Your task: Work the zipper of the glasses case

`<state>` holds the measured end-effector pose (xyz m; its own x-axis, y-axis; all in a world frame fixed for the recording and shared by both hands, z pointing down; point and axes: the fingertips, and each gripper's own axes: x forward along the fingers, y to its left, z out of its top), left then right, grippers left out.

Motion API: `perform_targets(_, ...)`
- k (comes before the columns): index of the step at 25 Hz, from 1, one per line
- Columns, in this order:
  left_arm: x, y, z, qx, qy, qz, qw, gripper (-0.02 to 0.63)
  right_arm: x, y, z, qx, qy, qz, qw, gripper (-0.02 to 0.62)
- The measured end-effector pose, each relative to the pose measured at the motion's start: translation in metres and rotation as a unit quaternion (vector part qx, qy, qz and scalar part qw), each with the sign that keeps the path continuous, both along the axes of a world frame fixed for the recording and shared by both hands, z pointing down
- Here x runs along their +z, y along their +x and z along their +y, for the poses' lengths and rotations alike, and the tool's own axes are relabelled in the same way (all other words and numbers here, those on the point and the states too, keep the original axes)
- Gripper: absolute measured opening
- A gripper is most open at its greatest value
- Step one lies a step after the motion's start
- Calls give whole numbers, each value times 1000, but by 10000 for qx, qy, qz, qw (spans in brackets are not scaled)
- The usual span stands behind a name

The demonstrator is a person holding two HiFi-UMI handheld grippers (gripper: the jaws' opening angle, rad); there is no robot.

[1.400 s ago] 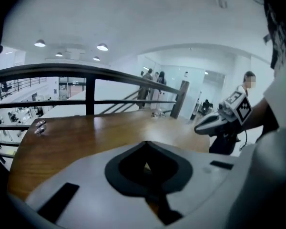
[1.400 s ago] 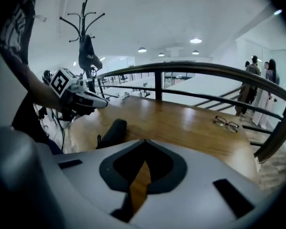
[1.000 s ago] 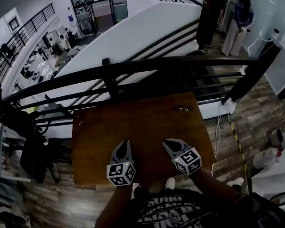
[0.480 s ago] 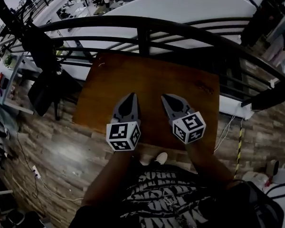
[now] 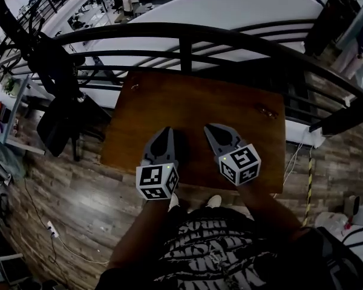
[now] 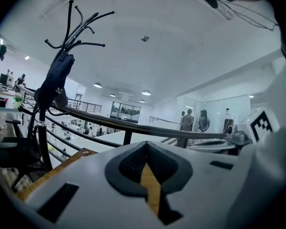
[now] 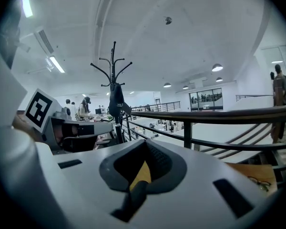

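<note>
No glasses case shows in any view. Both grippers hover side by side over the near half of the brown wooden table [image 5: 193, 107]. My left gripper [image 5: 167, 130] is shut, with nothing between its jaws; in the left gripper view its tips [image 6: 145, 145] meet above the wood. My right gripper [image 5: 209, 128] is shut and empty too, and its tips [image 7: 144, 143] point out over the railing. A pair of glasses [image 5: 267, 110] lies near the table's far right corner, also visible in the right gripper view [image 7: 257, 182].
A black railing [image 5: 187, 32] runs along the table's far edge, with a drop to a lower floor behind it. A coat rack [image 5: 54, 65] with a dark garment stands to the left. A small object [image 5: 135, 87] lies at the table's far left corner.
The head view has swung left and tilted down, so the table sits more centred. Both shut grippers have lifted together and stay side by side over the near edge.
</note>
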<state>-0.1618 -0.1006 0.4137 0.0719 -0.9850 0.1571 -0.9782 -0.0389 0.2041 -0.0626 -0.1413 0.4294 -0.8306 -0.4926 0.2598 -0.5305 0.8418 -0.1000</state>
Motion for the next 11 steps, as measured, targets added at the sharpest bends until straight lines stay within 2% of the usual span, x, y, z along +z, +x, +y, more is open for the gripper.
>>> perform_targets(11, -9, -38, -6, 542, 36, 127, 9984, 8, -11, -44, 9, 277, 139, 170, 9994, -2)
